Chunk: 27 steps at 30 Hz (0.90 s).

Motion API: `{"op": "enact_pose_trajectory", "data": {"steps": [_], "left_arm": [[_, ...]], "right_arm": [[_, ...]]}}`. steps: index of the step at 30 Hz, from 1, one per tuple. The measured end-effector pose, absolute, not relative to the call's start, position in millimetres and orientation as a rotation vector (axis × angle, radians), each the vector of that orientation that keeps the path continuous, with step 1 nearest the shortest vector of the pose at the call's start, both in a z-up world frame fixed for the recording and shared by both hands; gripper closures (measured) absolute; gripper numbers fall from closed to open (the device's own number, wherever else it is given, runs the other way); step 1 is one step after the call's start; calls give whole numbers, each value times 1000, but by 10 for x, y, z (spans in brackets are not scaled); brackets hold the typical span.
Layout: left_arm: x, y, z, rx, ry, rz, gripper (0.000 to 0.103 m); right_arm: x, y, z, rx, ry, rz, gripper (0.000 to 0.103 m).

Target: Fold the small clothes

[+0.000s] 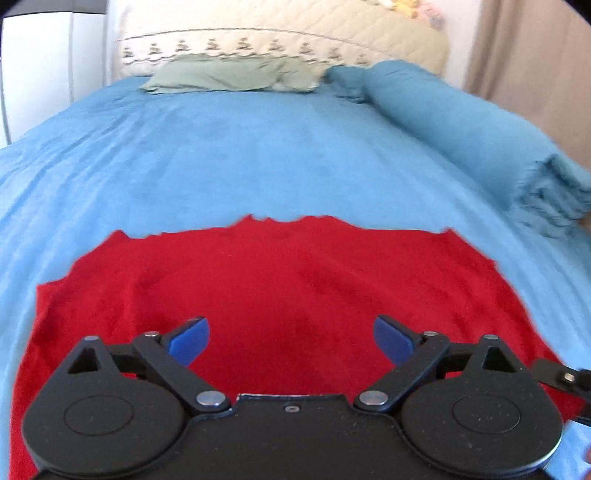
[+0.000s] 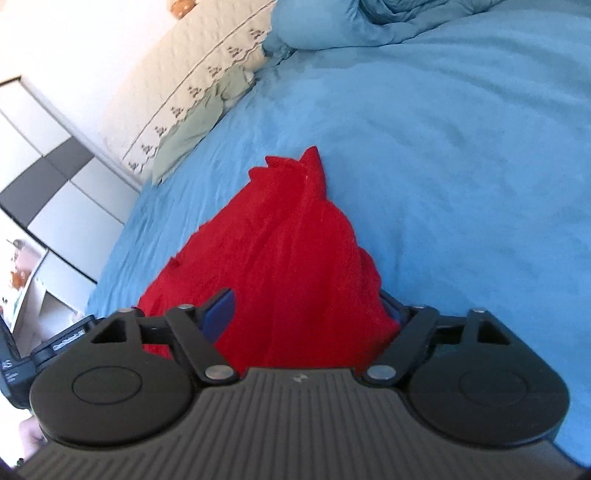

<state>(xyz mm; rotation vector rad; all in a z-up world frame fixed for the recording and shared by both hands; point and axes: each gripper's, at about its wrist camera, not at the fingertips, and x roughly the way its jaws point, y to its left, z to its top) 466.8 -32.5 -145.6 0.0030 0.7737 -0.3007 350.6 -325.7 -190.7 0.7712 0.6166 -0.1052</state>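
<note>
Left gripper: the black two-finger left gripper (image 1: 291, 341) with blue pads is hovering with its fingers spread wide apart, holding nothing; whether the pads are touching the cloth below cannot be told.

Garment: the fuzzy red small garment (image 1: 288, 280) is lying spread and fairly flat on the blue bedspread (image 1: 240, 155), directly beneath and ahead of the left gripper, its jagged far edge running across in front of the fingertips.

Right gripper: the black right gripper (image 2: 310, 310) is sitting with its fingers apart, and the same red cloth (image 2: 280, 251) is bunching up in ridges between them; the right-hand pad is mostly hidden behind a raised fold, so an actual pinch cannot be confirmed.

Beyond the fingers: a pale green pillow (image 1: 218, 75) and a rolled blue blanket (image 1: 472, 125) are lying well ahead of the left gripper, near the cream quilted headboard (image 1: 295, 33).

Step in hand: the garment is probably being laid out and an edge taken for a first fold; no finished fold is showing.

Next move: likely calling for both grippers to be closing on the near edge, then lifting together and carrying it toward the jagged far edge, keeping the soft fabric from slipping or bunching.
</note>
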Motion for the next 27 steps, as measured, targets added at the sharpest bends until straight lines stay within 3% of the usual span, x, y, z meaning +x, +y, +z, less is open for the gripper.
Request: {"op": "enact_pose_trajectory", "data": {"steps": [2,4,6,14,20,27], "left_arm": [[4775,-326,-1553,37,816,-256,10],[4838,-323,-1682,44,864,-248,9],[4826,-319,-1703,53,849,-251,6],[4708,156,-1434,57,854,-237,9],[4503,873,-1249,111,831,-166,9],[4236,1589,-1373,94,883,-104,9]], "right_arm": [[3561,-3259,-1920,768,633,-116,49],[3600,-3267,-1939,778,654,-128,70],[3618,-3271,-1931,796,650,-123,74],[3910,-2879,-1366,763,552,8,80],[4495,-1793,-932,660,543,241,80],[4719,-387,-1211,459,687,464,80]]}}
